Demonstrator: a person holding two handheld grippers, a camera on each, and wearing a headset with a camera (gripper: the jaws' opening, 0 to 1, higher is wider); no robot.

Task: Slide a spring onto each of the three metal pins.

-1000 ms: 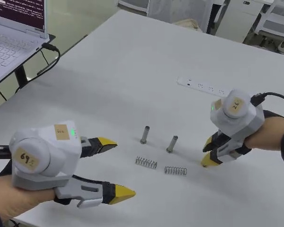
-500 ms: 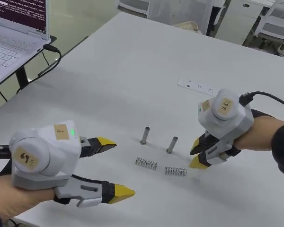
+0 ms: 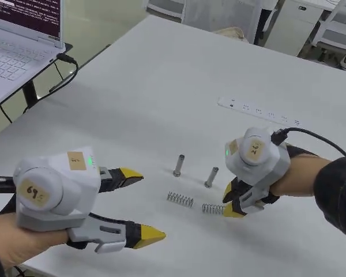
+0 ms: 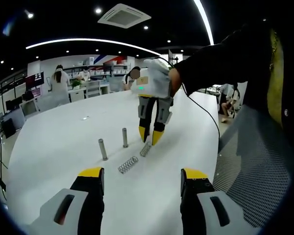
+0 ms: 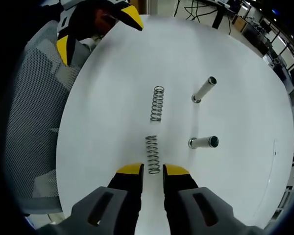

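Grey-white left tongs (image 3: 150, 203) w/ yellow tips, tan label (image 3: 33, 193) "69", right tongs (image 3: 231, 201) same, black cable (image 3: 311, 135), dark sleeve (image 3: 340, 190)

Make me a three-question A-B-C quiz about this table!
1. Where is the yellow-tipped right gripper? A high in the air. B at one end of a coiled steel spring. C on the floor.
2. How many short grey metal pins stand upright? A one. B two. C five.
3. The yellow-tipped left gripper is: A open. B shut on a pin. C shut on a spring.
Answers: B, the spring's end lies between its tips; B, two stand together; A, its jaws gape wide.
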